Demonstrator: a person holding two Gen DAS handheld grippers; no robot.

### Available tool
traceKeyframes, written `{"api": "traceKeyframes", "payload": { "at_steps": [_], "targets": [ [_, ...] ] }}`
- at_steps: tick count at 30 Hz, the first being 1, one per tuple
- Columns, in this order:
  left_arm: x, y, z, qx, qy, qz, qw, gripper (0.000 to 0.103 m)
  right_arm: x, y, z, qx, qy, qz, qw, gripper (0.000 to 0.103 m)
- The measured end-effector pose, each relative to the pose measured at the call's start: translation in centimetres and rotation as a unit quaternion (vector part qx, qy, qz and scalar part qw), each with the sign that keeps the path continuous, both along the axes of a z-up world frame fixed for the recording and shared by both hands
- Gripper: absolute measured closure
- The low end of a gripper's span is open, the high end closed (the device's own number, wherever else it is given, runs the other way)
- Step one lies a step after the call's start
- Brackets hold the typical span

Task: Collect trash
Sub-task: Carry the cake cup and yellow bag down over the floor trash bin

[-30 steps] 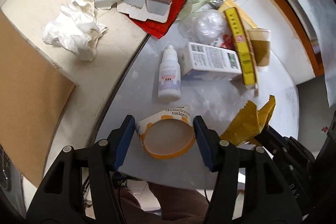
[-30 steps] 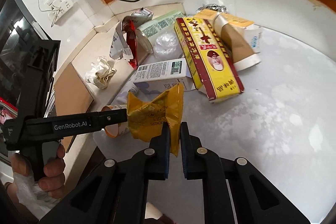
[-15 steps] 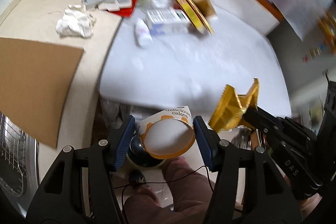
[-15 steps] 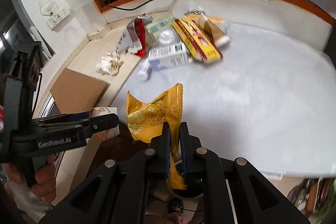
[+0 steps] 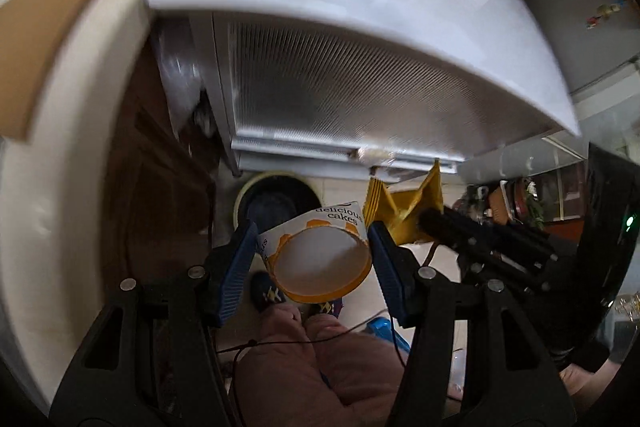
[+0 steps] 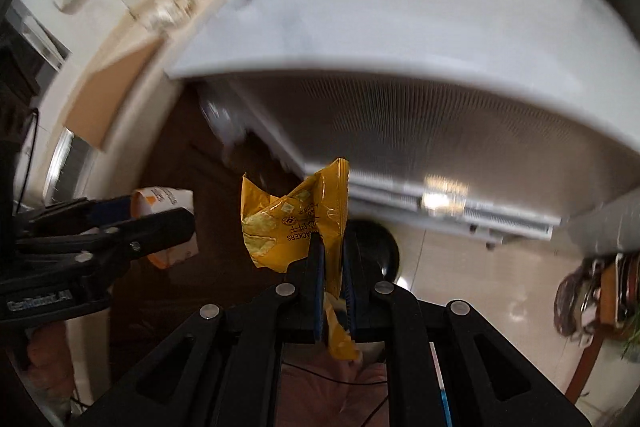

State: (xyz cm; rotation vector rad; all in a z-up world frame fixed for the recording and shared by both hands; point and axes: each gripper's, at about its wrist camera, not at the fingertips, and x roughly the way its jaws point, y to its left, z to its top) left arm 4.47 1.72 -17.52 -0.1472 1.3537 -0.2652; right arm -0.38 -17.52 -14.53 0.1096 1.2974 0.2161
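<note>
Left gripper (image 5: 312, 259) pinches the paper cup (image 5: 320, 261) across its rim; right gripper (image 6: 331, 269) is pressed tight on the yellow wrapper (image 6: 298, 217). Both hang above the dark bin (image 5: 276, 203) on the floor, the wrapper just beside the cup. Best to centre each over the bin mouth before letting go. The white table edge (image 5: 360, 15) overhangs close above the bin; open floor lies on the side away from it.
</note>
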Motion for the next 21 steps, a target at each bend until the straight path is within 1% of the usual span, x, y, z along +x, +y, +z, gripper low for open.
{"api": "traceKeyframes", "payload": {
  "at_steps": [1,3,4,5,7,11,13,14,16,17,19,21],
  "targets": [
    [-0.2,-0.4,-1.7,0.008,0.007,0.005,0.9999,0.049,-0.2,-0.2,-1.2,0.000,0.008,-0.002,1.000,0.094],
    [-0.1,-1.1,-4.4,0.017,0.012,0.013,0.9997,0.049,-1.0,-0.9,-4.8,0.001,0.032,-0.009,0.999,0.094],
    [-0.2,-1.5,-6.4,0.028,0.016,0.019,0.9993,0.049,-1.0,-1.3,-6.3,0.003,0.040,-0.012,0.999,0.094],
    [-0.2,-1.8,-8.1,0.033,0.020,0.024,0.9990,0.049,-1.2,-1.6,-7.6,0.003,0.046,-0.015,0.999,0.094],
    [-0.1,-2.2,-11.2,0.037,0.024,0.035,0.9984,0.049,-1.3,-2.3,-11.3,0.004,0.059,-0.023,0.998,0.094],
    [-0.2,-2.8,-19.4,0.057,0.036,0.056,0.9962,0.049,-0.9,-3.2,-18.2,0.005,0.070,-0.026,0.997,0.094],
    [0.0,-3.0,-23.4,0.068,0.045,0.061,0.9948,0.049,-0.6,-3.7,-22.4,0.008,0.075,-0.025,0.997,0.094],
    [0.0,-3.0,-26.1,0.073,0.050,0.066,0.9940,0.049,-0.6,-3.7,-25.0,0.005,0.079,-0.021,0.997,0.094],
    [0.1,-2.9,-29.9,0.078,0.060,0.070,0.9927,0.049,-0.3,-3.6,-29.3,0.001,0.081,-0.013,0.997,0.094],
    [0.0,-2.9,-32.7,0.081,0.069,0.074,0.9916,0.049,-0.1,-3.3,-31.6,-0.004,0.083,-0.008,0.996,0.094],
    [0.1,-2.8,-36.8,0.087,0.084,0.078,0.9896,0.049,-0.3,-3.1,-35.9,-0.017,0.093,0.000,0.996,0.094],
    [0.4,-3.0,-40.3,0.095,0.093,0.078,0.9881,0.049,-0.4,-2.9,-40.0,-0.029,0.102,0.008,0.994,0.094]
  ]
}}
